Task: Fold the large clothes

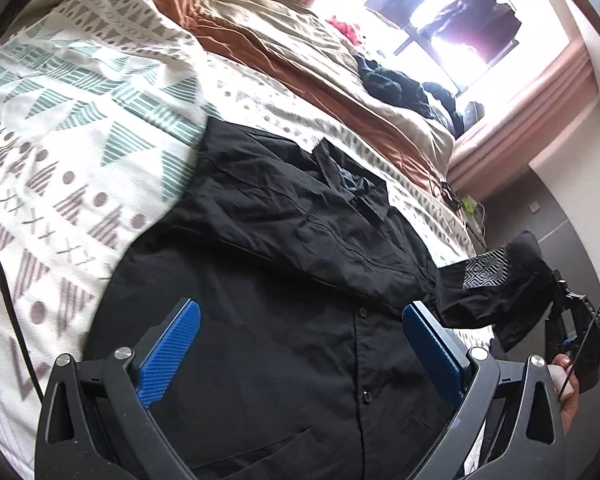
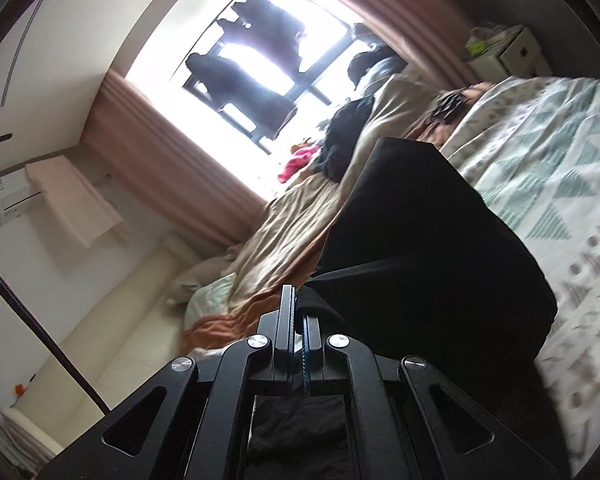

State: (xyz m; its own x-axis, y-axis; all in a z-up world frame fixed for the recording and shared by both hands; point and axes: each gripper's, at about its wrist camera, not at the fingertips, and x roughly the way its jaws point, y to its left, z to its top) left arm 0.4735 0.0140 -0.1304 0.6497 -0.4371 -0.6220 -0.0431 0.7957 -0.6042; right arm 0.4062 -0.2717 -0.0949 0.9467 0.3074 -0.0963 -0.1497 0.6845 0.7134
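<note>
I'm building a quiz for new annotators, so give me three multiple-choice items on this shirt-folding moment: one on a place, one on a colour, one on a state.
1. Where does the black shirt lie?
A. on the patterned bedspread
B. on a chair
C. on the floor

2. What colour are the pads of the left hand-held gripper?
A. red
B. blue
C. white

3. How stands the right hand-held gripper?
A. wide open
B. shut on nothing
C. shut on the shirt's sleeve

Answers:
1 A, the shirt is spread over the triangle-print cover.
2 B, both pads show blue in the left wrist view.
3 C, its jaws meet with black cloth pinched between them, the sleeve lifted.
</note>
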